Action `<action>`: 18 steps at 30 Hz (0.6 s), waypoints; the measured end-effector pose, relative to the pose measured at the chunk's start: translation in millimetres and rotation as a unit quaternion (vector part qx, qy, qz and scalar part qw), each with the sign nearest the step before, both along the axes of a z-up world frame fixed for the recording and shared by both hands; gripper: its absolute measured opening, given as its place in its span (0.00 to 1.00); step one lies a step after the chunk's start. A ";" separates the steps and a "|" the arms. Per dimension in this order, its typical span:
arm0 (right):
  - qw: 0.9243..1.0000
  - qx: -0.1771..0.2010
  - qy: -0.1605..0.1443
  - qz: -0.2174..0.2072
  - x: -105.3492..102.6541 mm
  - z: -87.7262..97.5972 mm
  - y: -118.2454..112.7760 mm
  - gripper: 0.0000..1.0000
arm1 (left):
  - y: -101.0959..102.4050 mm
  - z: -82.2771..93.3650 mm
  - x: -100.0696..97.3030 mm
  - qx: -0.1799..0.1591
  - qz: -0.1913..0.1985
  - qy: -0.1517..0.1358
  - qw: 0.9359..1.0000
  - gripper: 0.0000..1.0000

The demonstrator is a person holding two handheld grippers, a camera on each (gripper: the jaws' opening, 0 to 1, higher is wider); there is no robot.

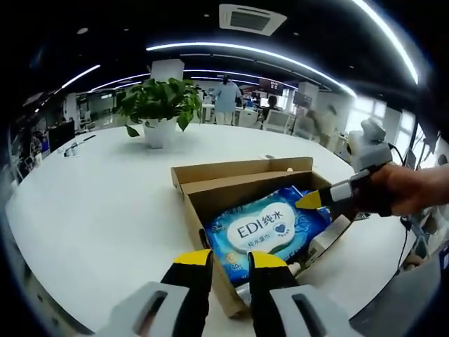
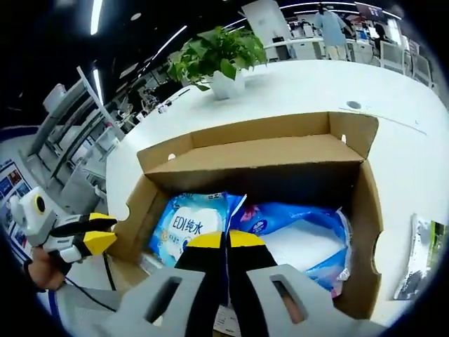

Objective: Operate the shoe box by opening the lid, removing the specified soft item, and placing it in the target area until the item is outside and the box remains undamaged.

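The cardboard shoe box point(image 1: 210, 193) lies open on the white table, its lid point(image 2: 259, 137) folded back at the far side. Inside lies a blue wipes pack marked EDI point(image 1: 266, 228) point(image 2: 193, 221), beside another blue soft pack point(image 2: 302, 217). My left gripper point(image 1: 231, 260) is at the box's near corner, jaws slightly apart with the cardboard wall showing in the gap. It also appears outside the box's left wall as the left gripper point(image 2: 102, 233). My right gripper point(image 2: 226, 240) hovers over the box's inside with jaws together and nothing visible between them. A hand holds the right gripper point(image 1: 316, 200) above the right wall.
A potted plant point(image 1: 161, 105) point(image 2: 221, 53) stands on the table point(image 1: 105, 196) beyond the box. A small printed packet point(image 2: 421, 260) lies on the table to the box's right. People and desks are in the far background. The table's edge is close to me.
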State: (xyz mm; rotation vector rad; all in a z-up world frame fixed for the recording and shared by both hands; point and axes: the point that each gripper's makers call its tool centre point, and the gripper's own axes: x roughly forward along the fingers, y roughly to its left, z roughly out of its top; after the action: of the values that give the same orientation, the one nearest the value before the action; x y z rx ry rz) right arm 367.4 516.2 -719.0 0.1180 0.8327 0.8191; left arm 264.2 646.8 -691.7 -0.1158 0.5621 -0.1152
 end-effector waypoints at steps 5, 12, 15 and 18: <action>1.000 0.011 -0.011 -0.019 3.2 12.5 -15.0 0.00 | -0.1 0.0 0.0 0.002 0.000 0.001 1.000 0.20; 0.999 0.018 -0.016 -0.033 7.2 23.6 -30.5 0.00 | -0.4 1.3 -0.2 0.005 -0.001 0.000 1.000 0.20; 0.999 0.015 -0.022 -0.033 8.8 26.1 -35.3 0.00 | -0.5 1.2 -0.4 0.007 -0.002 0.001 1.000 0.20; 0.999 0.017 -0.027 -0.040 9.9 32.1 -40.0 0.00 | -0.7 1.3 -0.5 0.010 -0.003 0.001 1.000 0.20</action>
State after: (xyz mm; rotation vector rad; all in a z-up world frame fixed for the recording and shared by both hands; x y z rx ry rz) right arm 377.3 476.2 -686.9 0.1585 0.7582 0.7579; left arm 263.6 646.0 -690.4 -0.0953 0.5663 -0.1146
